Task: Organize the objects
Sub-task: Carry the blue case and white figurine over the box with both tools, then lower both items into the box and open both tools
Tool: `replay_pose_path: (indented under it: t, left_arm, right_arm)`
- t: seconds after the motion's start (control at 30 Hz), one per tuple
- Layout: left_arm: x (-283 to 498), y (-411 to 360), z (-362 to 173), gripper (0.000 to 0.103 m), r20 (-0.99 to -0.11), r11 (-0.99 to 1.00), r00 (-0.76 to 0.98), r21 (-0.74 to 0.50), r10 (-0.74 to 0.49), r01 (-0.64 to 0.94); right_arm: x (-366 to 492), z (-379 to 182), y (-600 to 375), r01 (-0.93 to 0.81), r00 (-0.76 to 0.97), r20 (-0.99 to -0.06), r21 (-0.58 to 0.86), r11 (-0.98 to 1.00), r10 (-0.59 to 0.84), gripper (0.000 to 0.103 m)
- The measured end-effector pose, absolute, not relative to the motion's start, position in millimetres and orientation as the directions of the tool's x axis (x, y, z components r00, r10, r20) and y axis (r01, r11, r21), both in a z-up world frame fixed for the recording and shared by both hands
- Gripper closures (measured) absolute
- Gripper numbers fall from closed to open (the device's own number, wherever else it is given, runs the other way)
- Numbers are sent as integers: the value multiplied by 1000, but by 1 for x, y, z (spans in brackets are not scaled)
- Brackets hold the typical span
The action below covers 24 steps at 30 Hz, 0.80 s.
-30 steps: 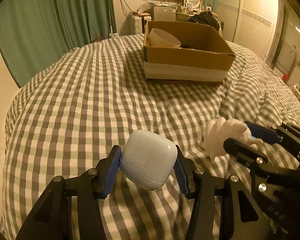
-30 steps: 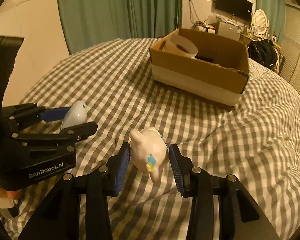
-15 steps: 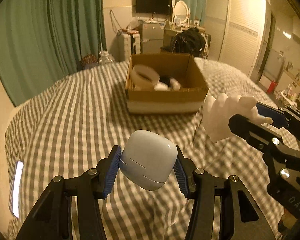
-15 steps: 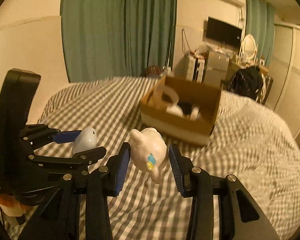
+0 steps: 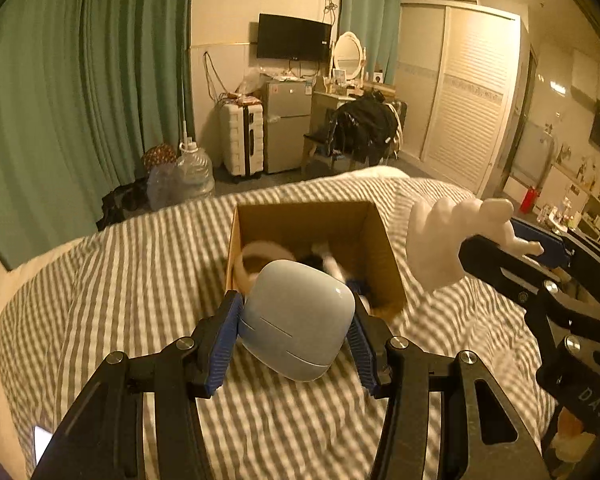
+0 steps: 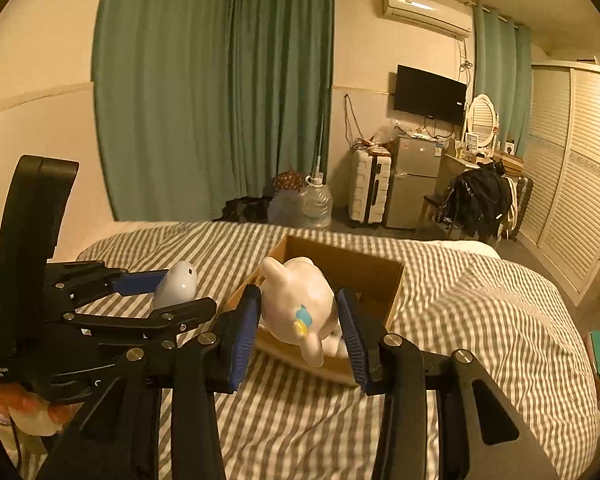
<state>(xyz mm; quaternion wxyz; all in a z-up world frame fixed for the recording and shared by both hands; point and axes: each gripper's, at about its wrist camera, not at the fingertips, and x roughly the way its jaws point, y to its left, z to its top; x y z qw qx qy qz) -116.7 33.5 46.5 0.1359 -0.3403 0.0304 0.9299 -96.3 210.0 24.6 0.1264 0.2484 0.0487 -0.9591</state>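
Note:
My left gripper (image 5: 294, 326) is shut on a pale blue rounded case (image 5: 298, 320) and holds it in the air just before the near edge of the open cardboard box (image 5: 376, 232). My right gripper (image 6: 298, 318) is shut on a white cartoon figurine (image 6: 298, 306) with a blue and yellow mark, held over the near corner of the box (image 6: 380, 272). The figurine also shows in the left wrist view (image 5: 456, 236), to the right of the box. The blue case shows in the right wrist view (image 6: 176, 284), to the left. A white roll (image 5: 256, 260) and other items lie in the box.
The box sits on a bed with a grey and white checked cover (image 5: 140, 272). Beyond the bed are green curtains (image 6: 212, 92), a white suitcase (image 5: 242, 140), a small fridge (image 5: 286, 124), a water jug (image 5: 192, 168) and a chair with dark clothes (image 5: 364, 128).
Both grippers have risen and moved forward toward the box with their objects still held. The box is now much nearer and just under the fingertips.

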Motion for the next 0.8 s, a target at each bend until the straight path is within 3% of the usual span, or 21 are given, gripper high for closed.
replay_pose_path:
  t: [0.43, 0.8]
  left_arm:
    - [-250, 60, 2, 51, -638, -954, -737, 15, 222, -300]
    - [-293, 73, -69, 51, -703, -935, -666, 3, 250, -354]
  right_arm:
    - [-231, 1, 236, 204, -843, -509, -9, -979, -171, 63]
    - [-328, -79, 251, 175, -744, -653, 11, -985, -139, 63]
